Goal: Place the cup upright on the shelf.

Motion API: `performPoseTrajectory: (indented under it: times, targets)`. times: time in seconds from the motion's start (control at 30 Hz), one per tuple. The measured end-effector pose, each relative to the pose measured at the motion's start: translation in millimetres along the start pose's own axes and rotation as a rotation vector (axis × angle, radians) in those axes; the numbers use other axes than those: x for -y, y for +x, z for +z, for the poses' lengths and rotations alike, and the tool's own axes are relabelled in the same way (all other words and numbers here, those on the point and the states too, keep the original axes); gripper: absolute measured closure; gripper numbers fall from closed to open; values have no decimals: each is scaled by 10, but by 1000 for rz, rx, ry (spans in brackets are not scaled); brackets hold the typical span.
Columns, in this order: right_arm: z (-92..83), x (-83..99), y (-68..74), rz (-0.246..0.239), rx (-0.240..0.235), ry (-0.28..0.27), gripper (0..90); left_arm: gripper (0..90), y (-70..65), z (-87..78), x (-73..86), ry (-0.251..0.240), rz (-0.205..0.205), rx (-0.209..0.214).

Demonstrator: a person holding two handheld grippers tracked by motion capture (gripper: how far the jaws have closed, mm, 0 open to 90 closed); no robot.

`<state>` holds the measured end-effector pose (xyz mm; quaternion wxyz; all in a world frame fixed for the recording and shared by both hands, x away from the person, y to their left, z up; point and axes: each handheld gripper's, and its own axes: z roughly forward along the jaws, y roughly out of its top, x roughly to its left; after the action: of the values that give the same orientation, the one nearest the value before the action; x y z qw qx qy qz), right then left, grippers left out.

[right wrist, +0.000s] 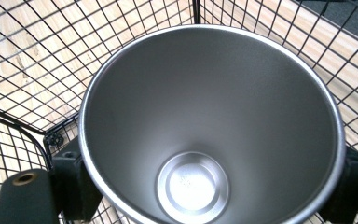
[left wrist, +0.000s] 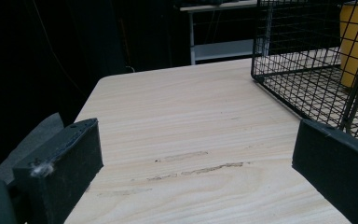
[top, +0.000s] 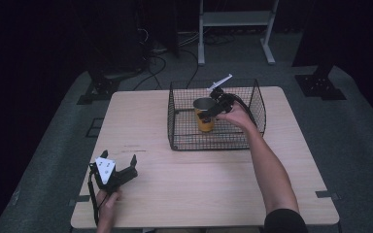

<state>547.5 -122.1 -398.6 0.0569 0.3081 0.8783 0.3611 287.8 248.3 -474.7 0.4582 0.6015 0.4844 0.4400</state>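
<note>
Right claw (top: 212, 108) is clamping the yellow cup (top: 204, 116) upright inside the wire basket (top: 184, 141) toward the worktop's (top: 184, 184) far edge; left claw (top: 120, 163) is resting spread apart at near-left corner.

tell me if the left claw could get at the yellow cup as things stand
Probably not directly: the left claw sits open at the table's near left corner, while the yellow cup stands inside the wire basket, already clamped by the right claw.

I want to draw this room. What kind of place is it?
Probably a lab or recording studio, not a home: one wooden table on grey carpet, dark curtains around, cables trailing across the floor, and a metal frame stand behind.
</note>
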Motion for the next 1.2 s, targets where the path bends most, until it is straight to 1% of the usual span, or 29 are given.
performPoseTrajectory:
  times: [0.37,0.43,0.67,0.83,1.2]
  targets:
    - [-7,-6,29,-15,4,10,126,8,-3,2,0,1,2,-1]
    - [-8,-4,34,-18,14,14,123,8,-3,2,0,1,2,-1]
    - [-9,-8,56,-22,14,15,118,8,-6,3,0,1,4,-1]
    - [-24,-3,70,-33,25,15,104,8,-8,5,-1,2,6,-1]
    - [-46,10,86,-41,22,16,79,8,-11,6,-1,4,10,-1]
